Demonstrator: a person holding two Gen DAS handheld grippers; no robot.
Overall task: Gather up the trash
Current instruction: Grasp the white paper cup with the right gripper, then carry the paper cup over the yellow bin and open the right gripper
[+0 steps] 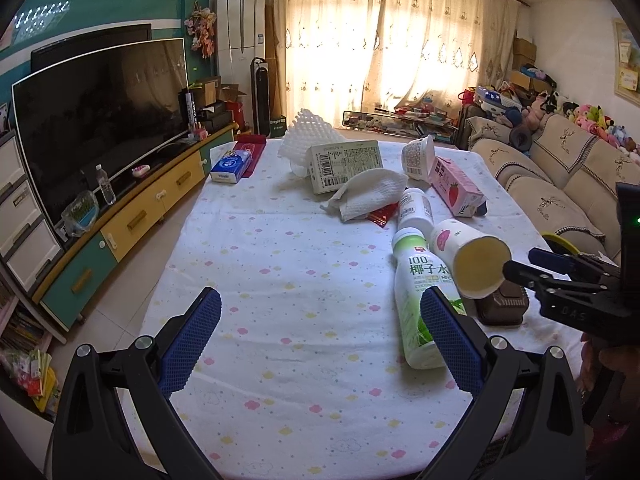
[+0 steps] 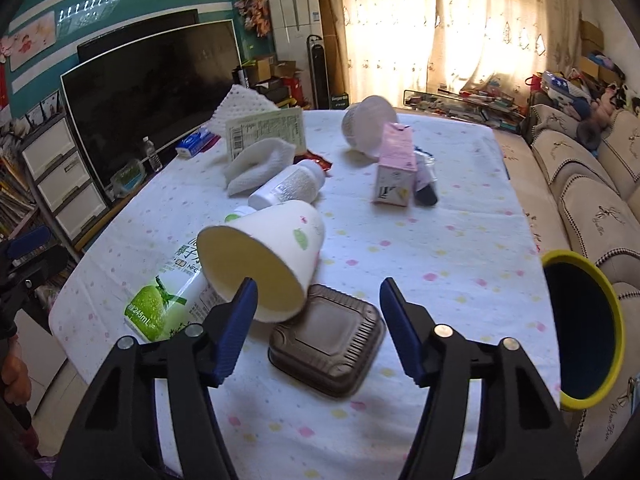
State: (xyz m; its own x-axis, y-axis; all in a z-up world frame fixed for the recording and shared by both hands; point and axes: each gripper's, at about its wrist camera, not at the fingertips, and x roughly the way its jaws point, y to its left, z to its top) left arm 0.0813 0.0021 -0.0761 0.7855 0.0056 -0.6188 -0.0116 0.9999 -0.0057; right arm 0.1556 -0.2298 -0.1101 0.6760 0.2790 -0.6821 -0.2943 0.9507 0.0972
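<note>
right gripper (image 2: 316, 328): jaws half-open, nothing held | paper cup (image 2: 264, 264): just ahead-left, on its side, mouth facing gripper | left gripper (image 1: 320, 344): wide open, empty, farther

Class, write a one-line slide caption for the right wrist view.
Open right gripper reaches toward a tipped paper cup and brown plastic container on the littered table.

The left wrist view looks down the table (image 1: 280, 272) lengthwise from above its near edge, toward the curtains (image 1: 400, 40) — television (image 1: 100, 120) on the left, sofa (image 1: 560, 168) on the right. The right wrist view faces the same way, closer in over the near right corner. Both share the paper cup (image 2: 264, 264), the green bottle (image 1: 420, 300) and the far-edge litter.
</note>
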